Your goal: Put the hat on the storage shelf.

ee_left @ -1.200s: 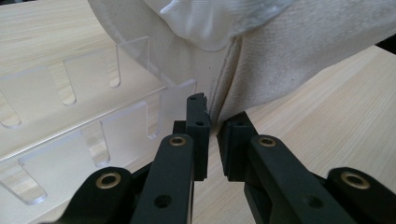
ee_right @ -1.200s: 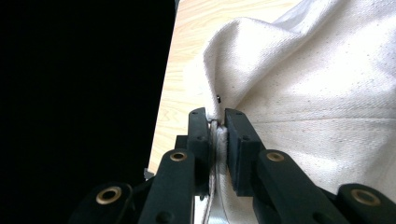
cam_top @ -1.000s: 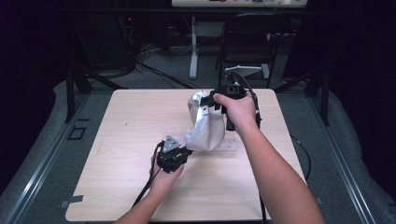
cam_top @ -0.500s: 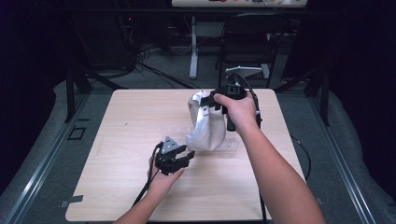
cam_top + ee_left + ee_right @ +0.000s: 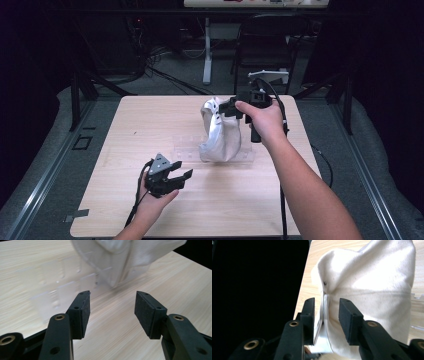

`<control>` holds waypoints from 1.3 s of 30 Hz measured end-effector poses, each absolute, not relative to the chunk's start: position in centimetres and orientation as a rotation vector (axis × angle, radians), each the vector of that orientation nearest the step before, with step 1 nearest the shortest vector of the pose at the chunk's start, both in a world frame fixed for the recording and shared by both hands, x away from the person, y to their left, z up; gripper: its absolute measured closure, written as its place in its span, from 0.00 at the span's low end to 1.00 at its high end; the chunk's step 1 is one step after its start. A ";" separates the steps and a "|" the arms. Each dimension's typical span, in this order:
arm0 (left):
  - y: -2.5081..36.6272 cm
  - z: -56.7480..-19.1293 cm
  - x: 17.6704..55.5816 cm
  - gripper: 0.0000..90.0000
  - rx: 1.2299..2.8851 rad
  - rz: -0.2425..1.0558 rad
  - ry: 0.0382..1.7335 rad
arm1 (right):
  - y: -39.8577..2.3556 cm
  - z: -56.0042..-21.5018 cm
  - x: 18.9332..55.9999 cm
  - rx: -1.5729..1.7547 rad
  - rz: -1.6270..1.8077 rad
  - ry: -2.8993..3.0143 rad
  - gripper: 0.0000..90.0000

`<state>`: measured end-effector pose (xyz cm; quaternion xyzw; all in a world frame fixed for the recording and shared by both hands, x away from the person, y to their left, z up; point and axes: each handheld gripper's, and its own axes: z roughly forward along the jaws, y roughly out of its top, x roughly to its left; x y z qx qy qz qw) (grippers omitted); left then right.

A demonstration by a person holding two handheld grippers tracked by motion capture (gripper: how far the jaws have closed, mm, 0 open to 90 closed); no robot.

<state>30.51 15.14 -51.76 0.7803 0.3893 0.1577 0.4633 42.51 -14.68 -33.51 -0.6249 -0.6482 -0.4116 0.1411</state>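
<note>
The right gripper (image 5: 231,107) is pinching the rim of a white cloth bag (image 5: 220,135) standing mid-bench (image 5: 125,130), while the left gripper (image 5: 179,176) is hovering nearby, jaws spread and empty.

Wooden table (image 5: 150,125) bears white cloth bag (image 5: 220,137), perhaps clear sheet (image 5: 187,147).

high view: above, facing forward-down | gripper views: close along jaws | shared: white cloth (image 5: 220,131)

Left gripper (image 5: 181,176) jaws spread; right gripper (image 5: 226,110) raised, jaws narrowed.
</note>
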 end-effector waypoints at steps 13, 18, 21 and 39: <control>19.6 -53.0 31.2 0.52 1.860 0.417 1.094 | -16.3 -34.2 38.9 -1.750 -1.207 -1.989 0.65; 20.1 -53.3 31.4 0.51 1.860 0.418 1.101 | -16.8 -35.0 37.3 -1.708 -1.228 -2.022 0.62; 20.2 -53.7 31.5 0.51 1.864 0.412 1.111 | -17.1 -35.7 36.4 -1.692 -1.246 -2.047 0.61; 20.0 -54.4 31.6 0.50 1.887 0.406 1.101 | -19.2 -42.4 32.6 -1.594 -1.414 -2.004 0.55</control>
